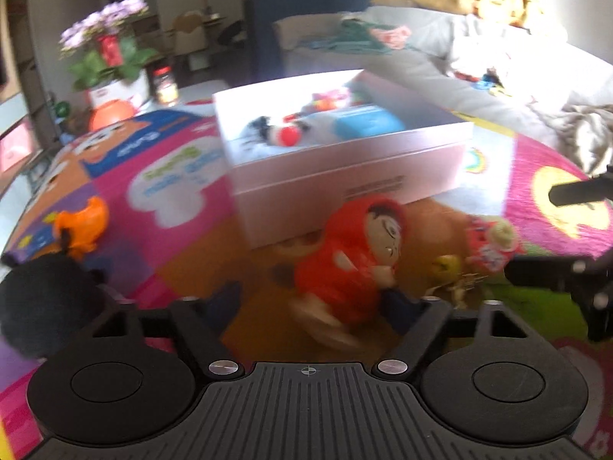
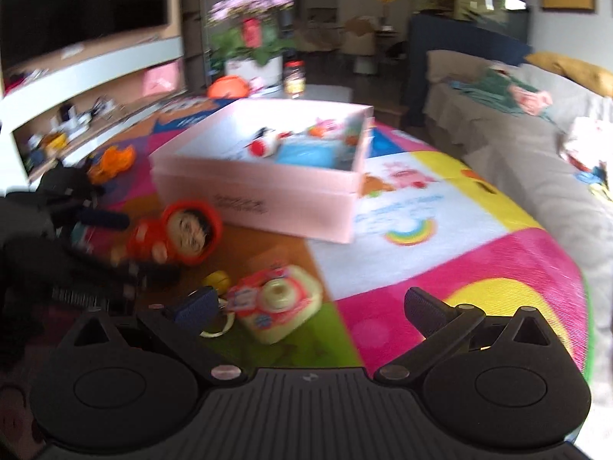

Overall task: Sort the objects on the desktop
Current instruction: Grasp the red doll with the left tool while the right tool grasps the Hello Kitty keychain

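Here the left gripper (image 1: pixel 312 303) clamps the red doll (image 1: pixel 352 253) beside the pink box (image 1: pixel 345 176); right gripper (image 2: pixel 314 306) gapes

The doll (image 1: pixel 356 257) lies on the mat (image 1: pixel 172 199) directly before the box (image 1: pixel 345 168). The toy camera (image 1: pixel 492 243) lies right of the doll.

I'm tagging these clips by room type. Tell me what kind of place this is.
Most likely a home living room, with toys being sorted on a low surface under a colourful cartoon play mat. A grey sofa runs along one side, a big dark TV screen hangs on the wall, and a potted flowering plant stands behind.
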{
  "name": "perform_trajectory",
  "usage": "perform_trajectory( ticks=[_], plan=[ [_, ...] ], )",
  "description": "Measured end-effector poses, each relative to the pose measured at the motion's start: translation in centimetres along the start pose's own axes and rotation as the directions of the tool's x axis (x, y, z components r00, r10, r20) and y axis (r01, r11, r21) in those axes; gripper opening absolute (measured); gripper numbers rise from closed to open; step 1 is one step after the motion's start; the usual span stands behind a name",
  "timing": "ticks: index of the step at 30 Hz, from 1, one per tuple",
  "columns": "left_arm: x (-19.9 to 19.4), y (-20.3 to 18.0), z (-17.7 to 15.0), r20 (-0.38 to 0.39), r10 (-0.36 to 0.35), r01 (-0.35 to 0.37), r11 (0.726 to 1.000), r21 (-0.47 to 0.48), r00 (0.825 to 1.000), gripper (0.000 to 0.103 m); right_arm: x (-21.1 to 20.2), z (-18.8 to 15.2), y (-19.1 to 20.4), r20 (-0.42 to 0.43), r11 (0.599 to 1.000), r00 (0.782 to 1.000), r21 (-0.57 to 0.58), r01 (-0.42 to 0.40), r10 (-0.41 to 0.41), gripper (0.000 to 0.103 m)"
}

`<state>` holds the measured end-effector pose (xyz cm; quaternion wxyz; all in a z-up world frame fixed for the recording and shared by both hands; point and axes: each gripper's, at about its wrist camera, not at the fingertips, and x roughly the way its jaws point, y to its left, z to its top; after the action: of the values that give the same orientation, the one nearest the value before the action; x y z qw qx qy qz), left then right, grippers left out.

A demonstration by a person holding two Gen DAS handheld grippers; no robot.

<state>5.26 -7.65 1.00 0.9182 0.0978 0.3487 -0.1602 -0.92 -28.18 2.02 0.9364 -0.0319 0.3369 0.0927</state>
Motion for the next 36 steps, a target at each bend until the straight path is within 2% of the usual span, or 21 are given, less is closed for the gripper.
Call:
perform_trajectory(
  ticks=[3, 5, 7, 8, 10, 12, 14, 16, 19, 22, 23, 25, 26, 28, 30, 32, 33, 36],
  plan=[
    [-0.2, 1.3, -0.2, -0.011, 0.035, -0.035, 0.999, -0.035, 0.999, 0.079, 1.5, 0.1, 0.9, -0.013, 0.999, 0.999, -0.007, -0.039, 0.039, 0.103],
    [-0.5, 1.7, -0.3, -0.013, 0.021, -0.021, 0.999, -0.041, 1.000, 0.083, 2.7, 0.2, 1.1, -0.034, 0.999, 0.998, 0.003, -0.049, 0.049, 0.100],
    [-1.1, 1.7, -0.4, 0.005, -0.019, 0.019, 1.000, -0.017, 1.000, 0.092, 3.8, 0.3, 1.0, -0.060, 0.998, 0.997, 0.021, -0.055, 0.056, 0.092],
    [-1.4, 1.5, -0.4, 0.016, -0.030, 0.030, 1.000, 0.006, 0.999, 0.094, 3.9, 0.4, 0.9, -0.061, 0.997, 0.996, 0.038, -0.060, 0.062, 0.090],
    [-1.5, 0.7, -0.2, 0.041, -0.043, 0.040, 0.995, 0.090, 0.998, 0.095, 3.6, 0.5, 0.9, -0.063, 0.998, 0.997, 0.032, -0.050, 0.052, 0.069],
    [-1.3, -0.1, 0.1, 0.074, -0.036, 0.022, 0.984, 0.176, 0.997, 0.095, 3.1, 0.6, 1.0, -0.074, 0.998, 0.995, 0.026, -0.061, 0.063, 0.063],
    [-0.5, -0.6, 0.5, 0.100, -0.040, 0.013, 0.968, 0.252, 0.994, 0.096, 2.5, 0.5, 1.1, -0.078, 0.998, 0.995, 0.025, -0.054, 0.055, 0.063],
    [0.4, -0.8, 0.9, 0.094, -0.053, 0.024, 0.957, 0.288, 0.994, 0.096, 1.9, 0.2, 1.2, -0.081, 0.999, 0.995, 0.017, -0.049, 0.051, 0.063],
    [1.2, -0.5, 1.4, 0.011, -0.123, 0.118, 0.970, 0.210, 0.992, 0.094, 1.2, -0.3, 1.1, -0.092, 0.999, 0.995, 0.021, -0.041, 0.043, 0.063],
    [0.1, -0.6, 0.9, -0.032, -0.251, 0.253, 0.956, 0.146, 0.967, 0.093, 0.7, -0.5, 0.8, -0.097, 0.999, 0.995, 0.029, -0.025, 0.027, 0.063],
    [-0.4, -1.0, 0.7, -0.028, -0.267, 0.268, 0.951, 0.154, 0.963, 0.093, 0.5, -0.6, 0.7, -0.100, 0.999, 0.995, 0.033, -0.023, 0.026, 0.063],
    [-0.7, -1.6, 0.4, -0.012, -0.236, 0.235, 0.955, 0.179, 0.972, 0.092, 0.4, -0.8, 0.4, -0.105, 0.999, 0.994, 0.041, -0.020, 0.024, 0.063],
    [-0.6, -1.9, 0.3, -0.005, -0.207, 0.204, 0.960, 0.190, 0.978, 0.091, 0.4, -0.9, 0.3, -0.108, 0.999, 0.994, 0.045, -0.020, 0.024, 0.063],
    [0.2, -2.4, 0.4, -0.003, -0.158, 0.156, 0.969, 0.190, 0.987, 0.083, 0.5, -1.0, 0.2, -0.110, 0.998, 0.994, 0.058, -0.023, 0.029, 0.063],
    [1.1, -2.5, 0.6, -0.009, -0.145, 0.145, 0.975, 0.169, 0.989, 0.078, 0.5, -1.0, 0.2, -0.112, 0.997, 0.993, 0.071, -0.023, 0.031, 0.063],
    [1.3, -2.7, 0.7, 0.003, -0.145, 0.143, 0.978, 0.150, 0.989, 0.068, 0.4, -1.0, 0.2, -0.119, 0.996, 0.992, 0.084, -0.027, 0.037, 0.063],
    [1.2, -2.9, 0.7, 0.007, -0.139, 0.137, 0.979, 0.152, 0.990, 0.056, 0.3, -1.0, 0.3, -0.123, 0.996, 0.992, 0.086, -0.030, 0.040, 0.063],
    [-0.2, -3.3, 0.3, 0.029, -0.119, 0.111, 0.975, 0.191, 0.992, 0.056, -0.6, -0.8, 0.2, -0.119, 0.996, 0.992, 0.087, -0.033, 0.043, 0.063]
  ],
)
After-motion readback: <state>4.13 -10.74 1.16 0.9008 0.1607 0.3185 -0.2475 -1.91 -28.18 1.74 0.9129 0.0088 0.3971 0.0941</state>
